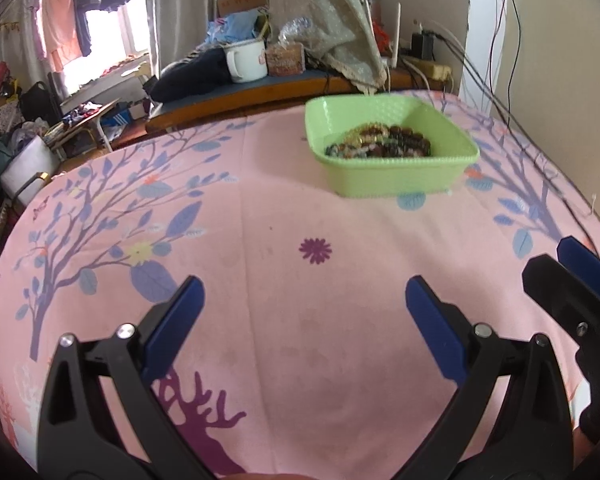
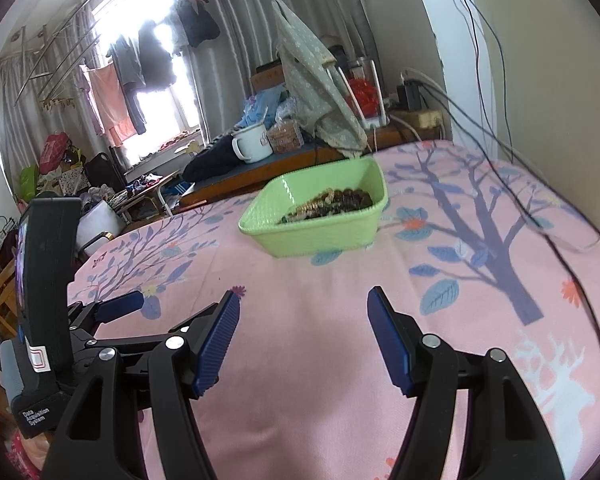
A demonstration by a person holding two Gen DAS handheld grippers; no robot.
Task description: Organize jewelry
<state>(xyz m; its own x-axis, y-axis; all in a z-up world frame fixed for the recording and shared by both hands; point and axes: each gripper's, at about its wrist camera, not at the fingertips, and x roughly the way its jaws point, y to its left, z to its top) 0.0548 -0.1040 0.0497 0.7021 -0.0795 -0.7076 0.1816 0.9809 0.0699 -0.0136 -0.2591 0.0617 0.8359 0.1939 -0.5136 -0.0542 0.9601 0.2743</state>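
Both your tongs, left tongs (image 1: 304, 300) and right tongs (image 2: 303, 316), are spread wide with nothing in them, low over the pink surface (image 1: 300, 344). Further out, the beaded bracelets (image 1: 380, 142) are piled in the green tray (image 1: 396, 182). They're probably light, floppy and slippery, so pinch a single strand near the top.

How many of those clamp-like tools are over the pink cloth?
2. The left hand-held gripper hangs open over the cloth; the right hand-held gripper, also open, is beside it, both facing the green tray.
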